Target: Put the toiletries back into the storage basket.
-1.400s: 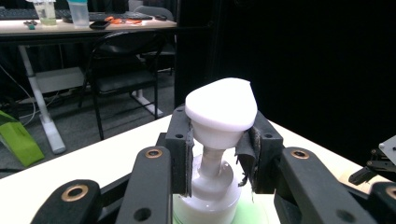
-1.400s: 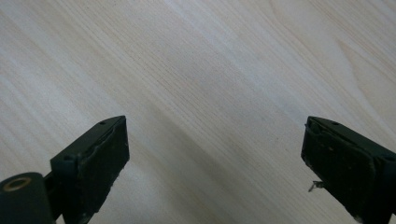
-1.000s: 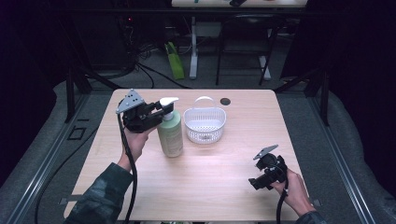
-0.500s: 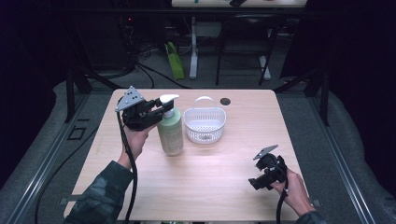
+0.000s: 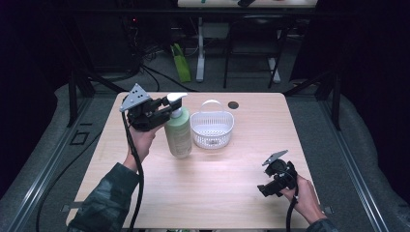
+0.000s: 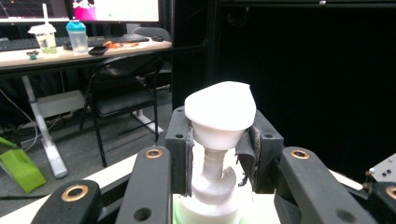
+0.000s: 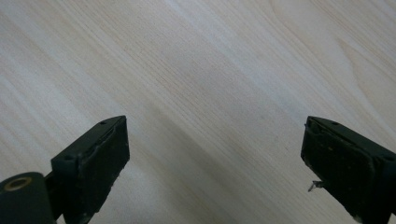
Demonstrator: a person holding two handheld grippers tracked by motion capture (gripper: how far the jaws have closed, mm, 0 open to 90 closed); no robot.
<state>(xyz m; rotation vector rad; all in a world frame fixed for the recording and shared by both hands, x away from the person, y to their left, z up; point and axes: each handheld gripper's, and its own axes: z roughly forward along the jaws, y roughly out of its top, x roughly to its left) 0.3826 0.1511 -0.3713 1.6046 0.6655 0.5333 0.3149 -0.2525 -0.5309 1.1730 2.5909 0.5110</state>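
My left gripper [image 5: 162, 107] is clenched on the white pump top [image 6: 220, 114] of the green soap bottle [image 5: 178, 135]. The bottle stands upright on the table [image 5: 217, 193], at about ten o'clock from the table's middle, just beside the white basket [image 5: 212, 129], which sits at its three o'clock. I think I am about to lift the bottle by its neck. To do it well, I want to squeeze just under the wide top, so the top cannot slip down through the jaws, and pull straight up so the bottle does not swing into the basket.

My right gripper [image 5: 275, 178] rests released at about five o'clock, well apart from the bottle.

The left gripper view shows the pads hugging the pump from both sides. The high view shows where the bottle and basket stand. The right gripper view shows bare wood between wide jaws.
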